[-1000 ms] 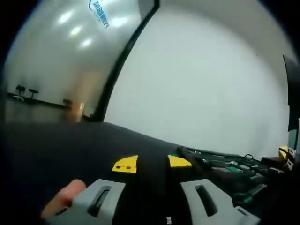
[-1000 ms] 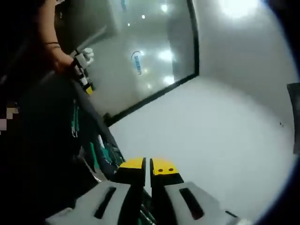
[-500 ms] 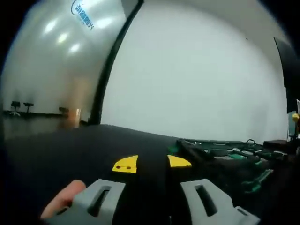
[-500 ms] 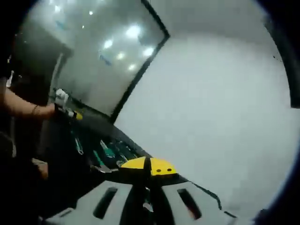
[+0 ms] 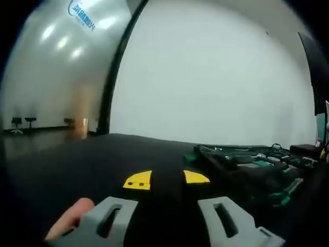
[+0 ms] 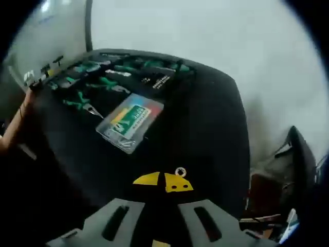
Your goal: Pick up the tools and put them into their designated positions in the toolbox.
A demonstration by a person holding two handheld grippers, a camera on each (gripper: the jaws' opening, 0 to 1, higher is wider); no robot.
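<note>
A: Your left tool [image 5: 166,178] hovers low over the black desk [image 5: 77,159], yellow tips parted with bare desk between them, gripping nothing. The open toolbox [image 5: 247,162] sits far right of it, green-handled tools [image 5: 257,163] lying in its slots.

B: And your right tool [image 6: 163,181] looks down on that desk [image 6: 205,123] from above, its yellow tips pressed nearly together, nothing visible between them.

A: In the right gripper view the toolbox [image 6: 128,67] lies at the far left, rows of green-handled tools [image 6: 110,69] in it.

B: A packaged item [image 6: 129,122] with a colourful label lies flat on the desk just nearer than the toolbox, with green-handled pliers [image 6: 82,105] just left of it.
</note>
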